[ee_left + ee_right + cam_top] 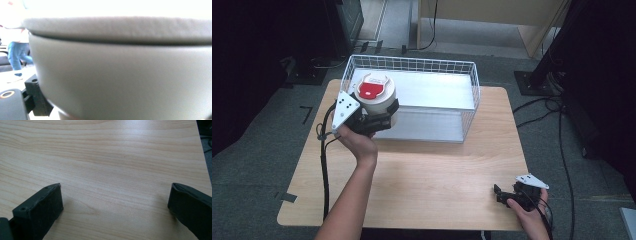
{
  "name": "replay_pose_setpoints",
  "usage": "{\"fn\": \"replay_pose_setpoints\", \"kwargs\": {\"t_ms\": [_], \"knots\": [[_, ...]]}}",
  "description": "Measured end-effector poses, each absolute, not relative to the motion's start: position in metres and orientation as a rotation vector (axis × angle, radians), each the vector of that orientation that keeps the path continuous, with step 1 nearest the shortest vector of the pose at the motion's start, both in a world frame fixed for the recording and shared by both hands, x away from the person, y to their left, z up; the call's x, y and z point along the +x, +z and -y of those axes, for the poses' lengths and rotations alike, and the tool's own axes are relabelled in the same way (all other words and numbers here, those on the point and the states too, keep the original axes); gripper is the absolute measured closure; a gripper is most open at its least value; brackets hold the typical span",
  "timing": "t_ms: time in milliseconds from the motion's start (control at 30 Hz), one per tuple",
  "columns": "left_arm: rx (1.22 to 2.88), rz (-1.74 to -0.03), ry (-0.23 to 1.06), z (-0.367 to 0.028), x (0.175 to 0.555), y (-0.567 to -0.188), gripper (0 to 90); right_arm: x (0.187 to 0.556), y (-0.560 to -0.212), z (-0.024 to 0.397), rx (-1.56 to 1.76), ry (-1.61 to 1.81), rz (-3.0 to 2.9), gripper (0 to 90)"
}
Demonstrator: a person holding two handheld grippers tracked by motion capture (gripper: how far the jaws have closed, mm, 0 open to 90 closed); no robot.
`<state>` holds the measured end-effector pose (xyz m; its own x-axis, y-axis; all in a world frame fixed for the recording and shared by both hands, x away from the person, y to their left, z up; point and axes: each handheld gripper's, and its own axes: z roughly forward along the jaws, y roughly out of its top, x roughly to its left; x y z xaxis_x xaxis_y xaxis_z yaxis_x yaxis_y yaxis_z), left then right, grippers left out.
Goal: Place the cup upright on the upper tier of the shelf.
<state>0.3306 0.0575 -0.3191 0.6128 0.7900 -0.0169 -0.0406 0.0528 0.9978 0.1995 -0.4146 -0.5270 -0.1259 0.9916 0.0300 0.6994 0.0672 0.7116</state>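
Left gripper (379, 117) is clamped around a chunky white canister with a red-and-white lid (375, 98), holding it upright right at the near-left corner of the white wire basket (460, 89), though I can't really tell if it's inside or just over the edge. From that gripper's own camera the canister's grey-white side and lid rim sit right up against the lens. Right gripper (501, 194) is parked low at the near-right corner of the wooden counter (437, 170), jaws spread wide with nothing between them but bare wood.
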Motion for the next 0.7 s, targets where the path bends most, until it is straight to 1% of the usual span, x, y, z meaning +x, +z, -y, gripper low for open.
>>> {"fn": "replay_pose_setpoints", "kwargs": {"t_ms": [133, 200, 300, 433, 700], "knots": [[1.393, -0.684, 0.66, -0.054, 0.344, -0.319, 1.6, 0.199, -0.527, 0.415, 1.677, 0.815, -1.882, 0.0], [1.378, -0.697, 0.592, -0.052, 0.352, -0.327, 1.6, 0.2, -0.527, 0.414, 1.678, 0.812, -1.882, 0.0], [1.352, -0.714, 0.553, -0.051, 0.36, -0.337, 1.6, 0.202, -0.527, 0.411, 1.673, 0.81, -1.882, 0.0], [1.306, -0.73, 0.546, -0.053, 0.367, -0.332, 1.6, 0.203, -0.527, 0.41, 1.673, 0.812, -1.884, 0.0], [1.291, -0.723, 0.589, -0.054, 0.381, -0.311, 1.5, 0.203, -0.527, 0.411, 1.674, 0.812, -1.885, 0.0]]}}
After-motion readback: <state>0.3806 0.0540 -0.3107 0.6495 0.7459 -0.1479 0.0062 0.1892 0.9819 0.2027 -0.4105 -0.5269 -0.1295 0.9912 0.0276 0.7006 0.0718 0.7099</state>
